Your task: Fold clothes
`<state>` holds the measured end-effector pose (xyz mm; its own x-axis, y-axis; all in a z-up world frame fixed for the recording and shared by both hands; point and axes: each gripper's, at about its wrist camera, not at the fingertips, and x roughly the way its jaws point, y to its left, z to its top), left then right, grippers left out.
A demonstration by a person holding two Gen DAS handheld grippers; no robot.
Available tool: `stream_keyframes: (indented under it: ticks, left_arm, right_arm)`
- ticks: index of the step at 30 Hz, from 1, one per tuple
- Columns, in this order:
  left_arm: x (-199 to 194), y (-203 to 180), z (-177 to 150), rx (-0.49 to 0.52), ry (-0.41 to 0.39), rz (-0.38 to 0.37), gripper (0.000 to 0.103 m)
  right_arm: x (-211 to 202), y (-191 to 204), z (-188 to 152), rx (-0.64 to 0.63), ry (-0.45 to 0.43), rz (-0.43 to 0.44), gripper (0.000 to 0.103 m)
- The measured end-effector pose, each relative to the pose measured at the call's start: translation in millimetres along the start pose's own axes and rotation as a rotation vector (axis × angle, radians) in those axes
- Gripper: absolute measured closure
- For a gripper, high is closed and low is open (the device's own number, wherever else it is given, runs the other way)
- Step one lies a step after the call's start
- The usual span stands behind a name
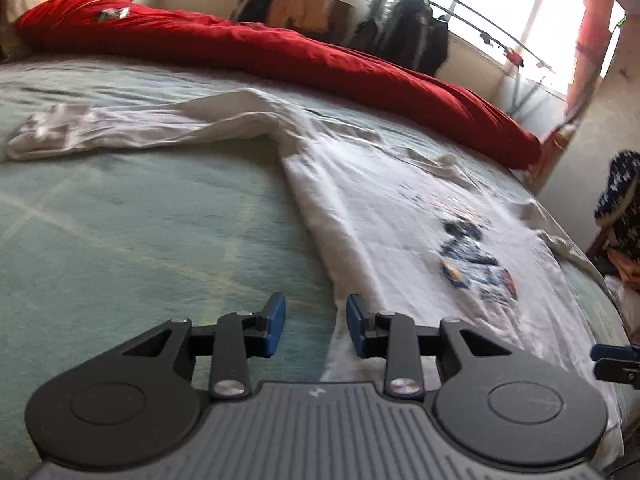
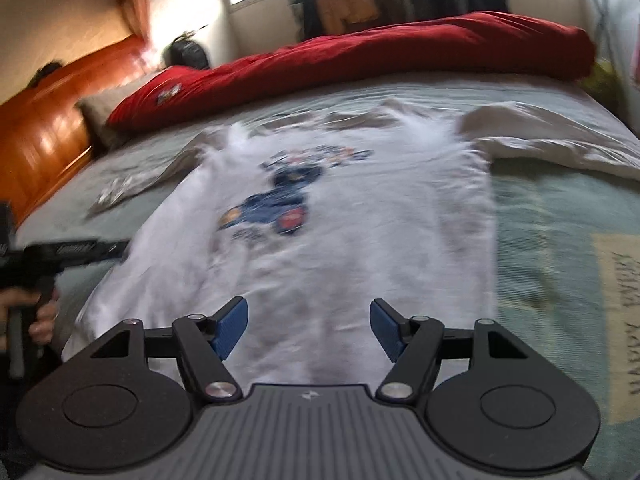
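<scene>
A white long-sleeved shirt (image 1: 384,216) (image 2: 340,216) with a blue print on the chest lies spread flat on the green bed cover (image 1: 132,216) (image 2: 560,240), both sleeves stretched out sideways. My left gripper (image 1: 316,330) is open at the shirt's left hem edge, its right finger over the cloth and its left finger over bare cover. My right gripper (image 2: 308,330) is open wide above the middle of the hem, nothing between its fingers. The left gripper's body and the hand (image 2: 40,312) holding it show at the left edge of the right wrist view.
A rolled red duvet (image 1: 280,52) (image 2: 380,52) runs along the far side of the bed. A wooden headboard (image 2: 44,140) and a pillow stand at one end. Bags, a drying rack and windows lie beyond the bed. Dark patterned cloth (image 1: 618,188) hangs at the right.
</scene>
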<state>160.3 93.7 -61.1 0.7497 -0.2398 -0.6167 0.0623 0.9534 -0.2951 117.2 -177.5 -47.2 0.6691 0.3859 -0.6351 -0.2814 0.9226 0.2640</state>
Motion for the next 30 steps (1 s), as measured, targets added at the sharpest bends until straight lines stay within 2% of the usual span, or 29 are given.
stream_keyframes:
  ticks: [6, 12, 17, 21, 22, 23, 24, 25, 27, 30]
  left_arm:
    - [3.6, -12.3, -4.7, 0.072, 0.004, 0.016, 0.068]
    - [-6.1, -30.1, -11.9, 0.23, 0.023, 0.075, 0.067]
    - [-19.5, -33.2, -23.4, 0.278, 0.052, 0.106, 0.068]
    - [-19.6, -48.0, -36.4, 0.39, 0.054, 0.16, 0.07]
    - [-18.1, -52.8, -38.7, 0.416, 0.053, 0.17, 0.073]
    - [-16.5, -57.6, -41.0, 0.441, 0.053, 0.18, 0.084]
    - [-15.2, -62.1, -43.2, 0.461, 0.054, 0.182, 0.099]
    - [-14.5, -66.6, -45.4, 0.471, 0.055, 0.178, 0.103]
    - [-15.3, -73.5, -49.5, 0.495, 0.041, 0.203, 0.103]
    - [-28.2, -61.6, -40.6, 0.402, 0.026, 0.172, 0.103]
  right_arm:
    - [11.2, 17.2, -7.9, -0.056, 0.039, -0.003, 0.028]
    - [14.8, 17.4, -12.9, -0.068, 0.05, -0.044, 0.028]
    - [13.2, 16.0, -16.8, -0.078, 0.048, -0.064, 0.028]
    - [13.3, 17.1, -19.2, -0.086, 0.043, -0.07, 0.027]
    - [13.4, 17.4, -19.6, -0.085, 0.041, -0.068, 0.027]
    - [13.5, 17.6, -20.0, -0.083, 0.039, -0.068, 0.027]
    - [13.6, 18.0, -20.4, -0.081, 0.037, -0.067, 0.027]
    - [13.2, 18.5, -20.7, -0.079, 0.035, -0.065, 0.027]
    - [11.5, 19.7, -21.2, -0.076, 0.03, -0.06, 0.027]
    - [6.4, 19.8, -21.3, -0.072, 0.015, -0.06, 0.027]
